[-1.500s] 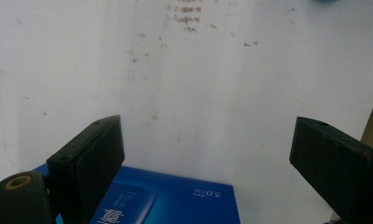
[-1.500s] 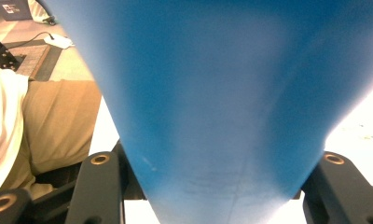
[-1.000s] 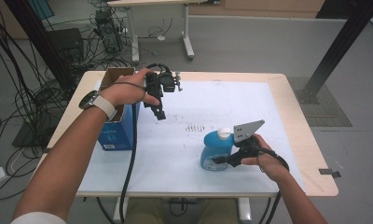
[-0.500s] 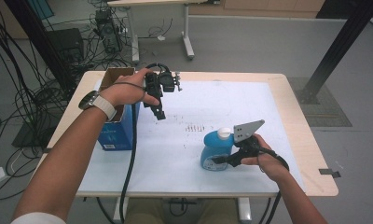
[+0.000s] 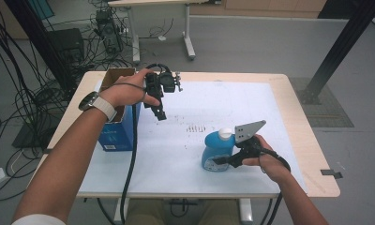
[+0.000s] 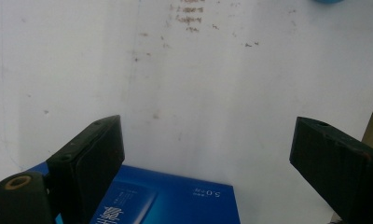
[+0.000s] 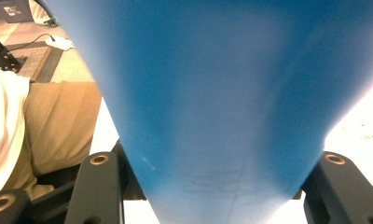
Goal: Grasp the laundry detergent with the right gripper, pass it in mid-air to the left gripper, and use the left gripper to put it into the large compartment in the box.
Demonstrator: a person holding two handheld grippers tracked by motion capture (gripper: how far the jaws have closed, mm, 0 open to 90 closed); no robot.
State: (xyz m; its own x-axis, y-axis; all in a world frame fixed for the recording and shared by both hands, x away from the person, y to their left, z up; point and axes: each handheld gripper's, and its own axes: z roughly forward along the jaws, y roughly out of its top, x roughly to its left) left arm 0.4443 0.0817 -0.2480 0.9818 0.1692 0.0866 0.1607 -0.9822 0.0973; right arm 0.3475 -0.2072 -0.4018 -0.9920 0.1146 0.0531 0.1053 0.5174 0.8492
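Bottle (image 5: 217,151) of blue liquid stands near the front right of the white table (image 5: 185,154), clamped in the right gripper (image 5: 223,161), while the left gripper (image 5: 160,114) hangs with jaws apart above the blue box (image 5: 116,133).

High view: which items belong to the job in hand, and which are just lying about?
In the job:
- blue bottle, gripped by the right claw
- blue box, beneath the open left claw

Lying about:
- cables on the floor
- far table
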